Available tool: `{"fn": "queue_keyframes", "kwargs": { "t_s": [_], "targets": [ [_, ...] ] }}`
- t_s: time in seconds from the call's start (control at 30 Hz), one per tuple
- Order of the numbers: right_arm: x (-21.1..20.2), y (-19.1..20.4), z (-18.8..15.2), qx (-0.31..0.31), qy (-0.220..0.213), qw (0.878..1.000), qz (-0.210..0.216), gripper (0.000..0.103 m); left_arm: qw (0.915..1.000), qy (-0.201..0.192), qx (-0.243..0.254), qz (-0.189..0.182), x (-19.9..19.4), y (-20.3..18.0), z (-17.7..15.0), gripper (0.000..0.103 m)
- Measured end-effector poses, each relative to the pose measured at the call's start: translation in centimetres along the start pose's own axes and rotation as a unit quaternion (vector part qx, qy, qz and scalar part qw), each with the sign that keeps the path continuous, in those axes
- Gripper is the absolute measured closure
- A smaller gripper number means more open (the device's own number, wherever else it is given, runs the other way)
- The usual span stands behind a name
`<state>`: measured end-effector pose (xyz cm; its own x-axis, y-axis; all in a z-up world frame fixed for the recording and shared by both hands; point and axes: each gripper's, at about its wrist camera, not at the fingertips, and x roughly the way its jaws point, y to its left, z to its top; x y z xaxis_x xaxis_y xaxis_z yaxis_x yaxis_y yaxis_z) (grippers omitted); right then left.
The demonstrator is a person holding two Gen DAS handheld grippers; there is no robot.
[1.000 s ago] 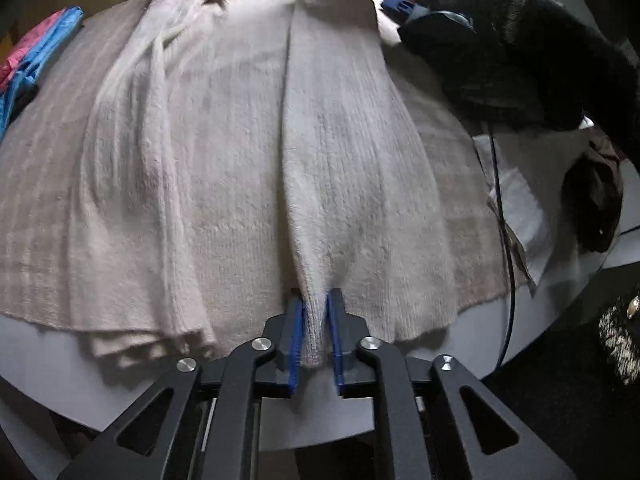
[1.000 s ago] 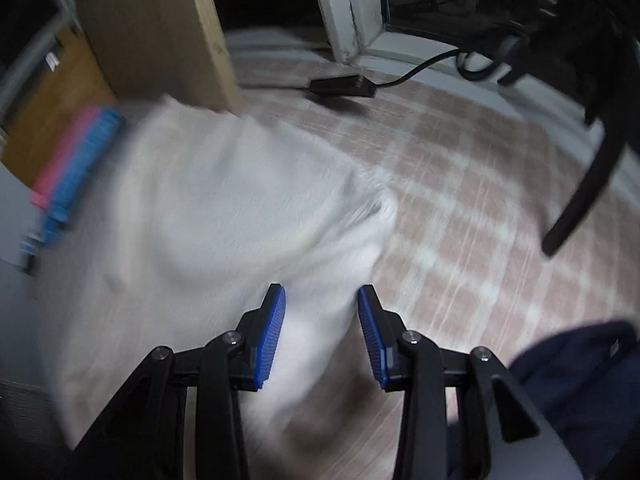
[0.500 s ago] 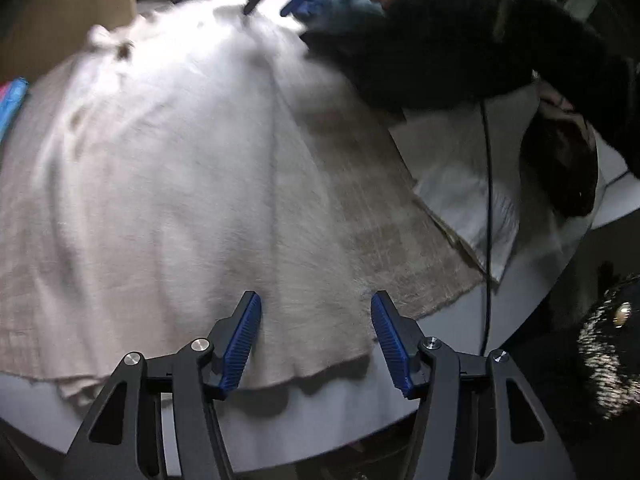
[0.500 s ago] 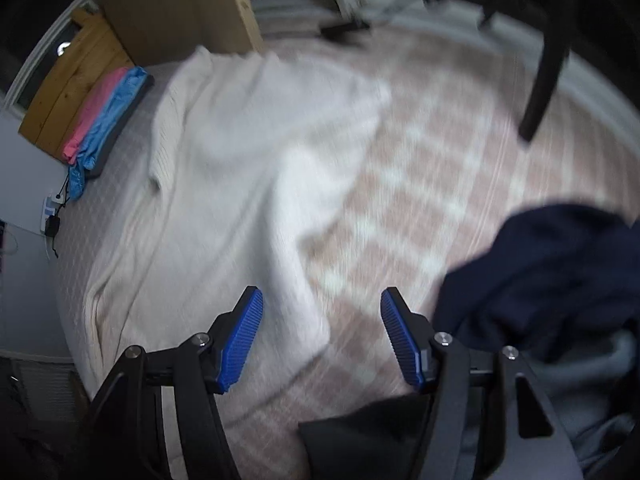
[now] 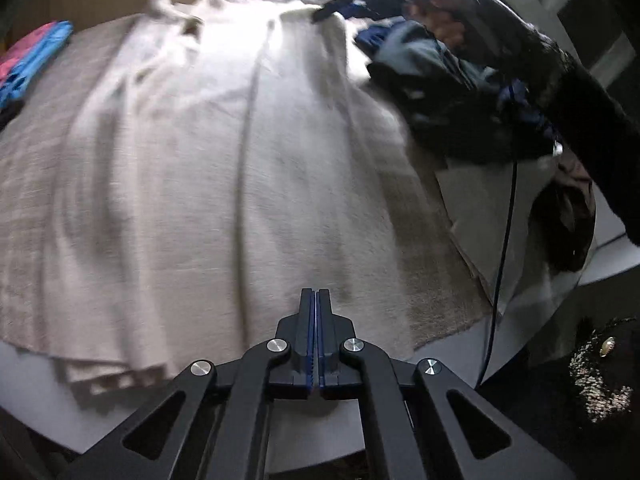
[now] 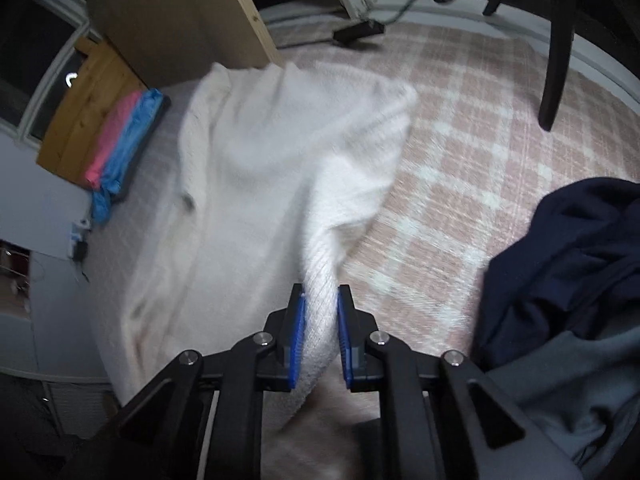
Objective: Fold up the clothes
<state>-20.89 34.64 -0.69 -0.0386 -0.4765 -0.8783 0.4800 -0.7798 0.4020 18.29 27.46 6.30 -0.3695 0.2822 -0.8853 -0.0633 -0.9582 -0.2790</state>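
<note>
A cream knit sweater (image 5: 224, 152) lies spread on a checked cloth over a round table. My left gripper (image 5: 316, 300) is shut with its pads pressed together, low over the sweater's near hem; I cannot see cloth between them. In the right wrist view the sweater (image 6: 264, 152) lies ahead, and my right gripper (image 6: 320, 304) is shut on a bunched fold of its edge, lifted slightly off the checked cloth (image 6: 460, 168). The right gripper also shows far off in the left wrist view (image 5: 326, 12), at the sweater's far end.
A pile of dark navy and grey clothes (image 6: 568, 280) lies right of the sweater, also in the left view (image 5: 440, 92). Pink and blue folded cloths (image 6: 120, 140) sit at the table's left edge. A black cable (image 5: 504, 240) hangs at the right. A wooden board (image 6: 176, 12) stands behind.
Both grippers were open half a second ago. Now the left has shut above the near hem and the right has closed on a fold of the sweater's edge.
</note>
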Motion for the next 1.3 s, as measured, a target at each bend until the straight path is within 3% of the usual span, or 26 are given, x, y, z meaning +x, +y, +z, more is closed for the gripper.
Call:
{"fn": "queue_keyframes", "kwargs": {
  "t_s": [0.03, 0.1, 0.17, 0.3, 0.4, 0.43, 0.47, 0.5, 0.57, 0.7, 0.83, 1.03, 1.23, 1.27, 1.3],
  "targets": [
    [-0.1, 0.6, 0.1, -0.005, 0.004, 1.0, -0.007, 0.088, 1.0, -0.003, 0.005, -0.005, 0.1, -1.1, -0.5, 0.103],
    [0.4, 1.4, 0.6, -0.022, 0.013, 0.999, -0.03, 0.088, 0.9993, -0.003, 0.027, -0.025, -0.2, -2.2, -0.6, 0.089],
    [1.0, 1.1, 0.7, -0.022, 0.021, 0.998, -0.046, 0.088, 0.9977, -0.002, 0.054, -0.041, -0.2, -3.6, -0.7, 0.066],
    [1.9, -0.1, 0.5, -0.005, 0.029, 0.998, -0.061, 0.088, 0.9924, 0.028, 0.116, -0.031, 0.1, -6.8, -0.9, 0.058],
    [2.0, -0.7, 0.2, 0.004, 0.032, 0.997, -0.067, 0.088, 0.989, 0.029, 0.143, -0.026, 1.2, -7.4, -2.0, 0.062],
    [2.1, -0.9, 0.2, 0.006, 0.032, 0.997, -0.068, 0.088, 0.9891, 0.028, 0.142, -0.027, 1.1, -7.2, -2.0, 0.07],
    [2.1, -0.9, 0.2, 0.008, 0.031, 0.997, -0.069, 0.088, 0.9902, 0.029, 0.133, -0.029, 1.0, -6.8, -1.8, 0.093],
    [2.0, -0.6, 0.2, 0.009, 0.028, 0.997, -0.07, 0.088, 0.9919, 0.032, 0.117, -0.037, 0.9, -6.1, -1.5, 0.1],
    [1.5, 0.0, 0.4, 0.009, 0.021, 0.997, -0.07, 0.088, 0.9945, 0.035, 0.082, -0.055, 0.5, -4.7, -1.0, 0.1],
    [-0.1, 2.1, 1.0, -0.007, 0.003, 0.997, -0.071, 0.09, 0.9949, -0.001, 0.017, -0.099, -2.0, -2.0, -1.1, 0.1],
    [-0.6, 5.7, 2.4, -0.037, -0.004, 0.997, -0.069, 0.093, 0.9919, -0.026, -0.052, -0.113, -2.9, 1.0, -1.8, 0.1],
    [2.1, 10.5, 5.3, -0.083, -0.002, 0.993, -0.088, 0.099, 0.9879, -0.05, -0.12, -0.084, -2.4, 4.6, -3.0, 0.1],
    [6.8, 12.8, 8.0, -0.105, 0.017, 0.99, -0.095, 0.099, 0.9893, -0.048, -0.125, -0.058, -2.8, 5.6, -3.2, 0.1],
    [6.5, 12.7, 7.9, -0.105, 0.018, 0.99, -0.087, 0.094, 0.9895, -0.047, -0.126, -0.053, -2.8, 5.7, -3.2, 0.101],
    [5.8, 12.4, 7.6, -0.105, 0.018, 0.991, -0.075, 0.081, 0.9896, -0.047, -0.127, -0.049, -2.9, 5.9, -3.2, 0.101]
  ]
}}
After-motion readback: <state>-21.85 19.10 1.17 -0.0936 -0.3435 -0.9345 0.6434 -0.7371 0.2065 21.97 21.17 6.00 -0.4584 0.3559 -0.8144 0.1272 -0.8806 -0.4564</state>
